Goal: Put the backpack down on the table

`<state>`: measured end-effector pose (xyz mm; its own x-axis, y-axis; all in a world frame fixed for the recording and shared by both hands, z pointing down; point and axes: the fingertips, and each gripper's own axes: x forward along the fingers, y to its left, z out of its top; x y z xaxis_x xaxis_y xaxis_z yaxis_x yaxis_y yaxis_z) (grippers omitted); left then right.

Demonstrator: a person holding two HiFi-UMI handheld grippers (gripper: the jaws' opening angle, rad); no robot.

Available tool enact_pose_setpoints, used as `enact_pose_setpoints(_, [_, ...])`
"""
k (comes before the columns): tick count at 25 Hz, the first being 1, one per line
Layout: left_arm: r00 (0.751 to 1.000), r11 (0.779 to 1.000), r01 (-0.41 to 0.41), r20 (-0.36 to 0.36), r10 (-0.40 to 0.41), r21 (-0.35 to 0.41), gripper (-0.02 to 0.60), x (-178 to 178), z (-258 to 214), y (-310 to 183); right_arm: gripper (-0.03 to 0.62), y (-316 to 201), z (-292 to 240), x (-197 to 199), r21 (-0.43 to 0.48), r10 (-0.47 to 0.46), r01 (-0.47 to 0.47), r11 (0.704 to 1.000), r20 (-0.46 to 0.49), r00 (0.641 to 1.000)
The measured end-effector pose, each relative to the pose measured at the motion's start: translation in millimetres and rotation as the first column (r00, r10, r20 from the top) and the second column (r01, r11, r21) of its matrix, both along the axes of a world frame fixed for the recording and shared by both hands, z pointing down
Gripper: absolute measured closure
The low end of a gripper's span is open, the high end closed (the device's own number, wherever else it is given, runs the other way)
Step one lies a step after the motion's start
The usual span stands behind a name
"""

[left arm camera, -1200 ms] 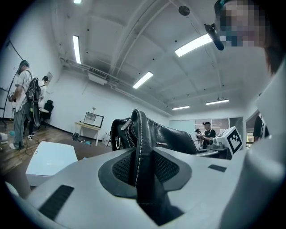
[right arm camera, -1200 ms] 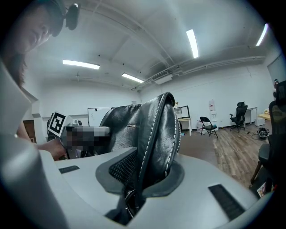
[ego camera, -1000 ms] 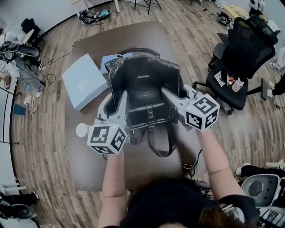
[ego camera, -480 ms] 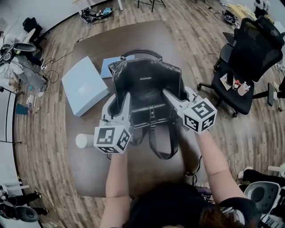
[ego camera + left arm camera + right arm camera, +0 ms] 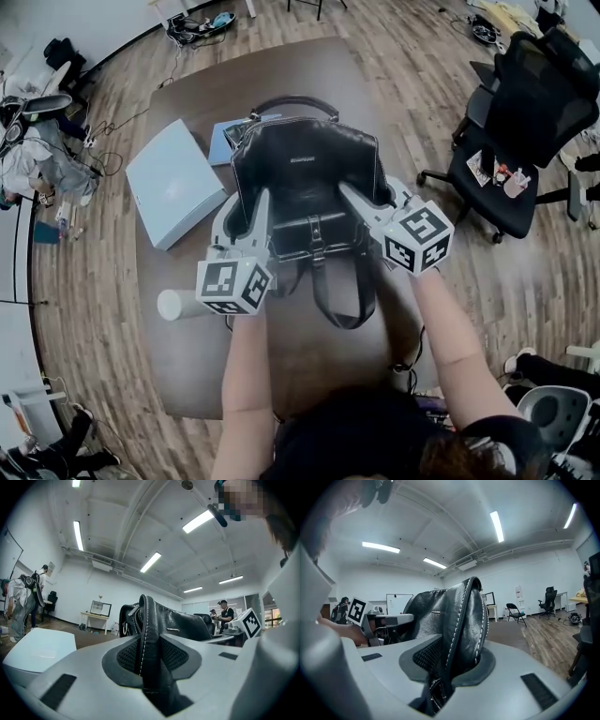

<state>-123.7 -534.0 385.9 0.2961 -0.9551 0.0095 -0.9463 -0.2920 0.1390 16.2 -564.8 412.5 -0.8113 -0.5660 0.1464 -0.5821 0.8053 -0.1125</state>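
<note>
A black leather backpack [image 5: 305,183] stands upright over the brown table [image 5: 309,80], its straps [image 5: 342,300] trailing toward me. My left gripper [image 5: 258,202] pinches its left side seam and my right gripper [image 5: 352,192] its right side seam. In the left gripper view the stitched edge [image 5: 145,625] runs between the pads of the left gripper [image 5: 147,656]. In the right gripper view the bag's edge [image 5: 464,616] sits between the pads of the right gripper [image 5: 452,665]. Both pairs of jaws are opening slightly, still against the leather. Whether the bag's base touches the table is hidden.
A flat white box [image 5: 173,183] lies left of the bag, with a pale blue item [image 5: 223,141] behind it. A white cylinder [image 5: 178,303] lies near my left gripper's cube. A black office chair [image 5: 525,103] stands right of the table. People stand in the background.
Both grippers and the backpack have sunk and shifted a little forward over the table. The white cylinder shows more fully beside the left cube.
</note>
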Motion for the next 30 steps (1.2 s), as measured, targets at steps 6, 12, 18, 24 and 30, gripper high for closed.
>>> enact_pose_setpoints(6, [1.0, 1.0, 0.024, 0.002, -0.024, -0.019, 0.451, -5.0, 15.7, -5.0, 0.494, -0.9, 11.1, -3.0, -0.013, -0.021, 0.021, 1.0, -0.006, 1.0])
enact_pose_setpoints(12, [0.999, 0.999, 0.033, -0.008, -0.033, -0.011, 0.443, -8.5, 24.3, -6.0, 0.49, 1.4, 14.3, -4.0, -0.021, -0.044, 0.044, 0.999, -0.002, 0.999])
enact_pose_setpoints(18, [0.999, 1.0, 0.016, -0.04, -0.016, -0.003, 0.429, -8.5, 25.8, -4.8, 0.48, 2.8, 15.4, -1.6, -0.014, -0.05, 0.05, 0.999, -0.002, 0.999])
enact_pose_setpoints(24, [0.998, 1.0, 0.014, -0.059, -0.015, -0.01, 0.403, -12.1, 23.8, 0.5, 0.465, 6.7, 14.1, -1.4, -0.035, -0.053, 0.053, 0.998, 0.009, 0.999])
enact_pose_setpoints(30, [0.998, 0.999, 0.017, -0.064, -0.019, -0.031, 0.366, -12.9, 23.3, 1.5, 0.439, 7.3, 14.1, 4.7, -0.055, -0.05, 0.049, 0.997, -0.007, 0.999])
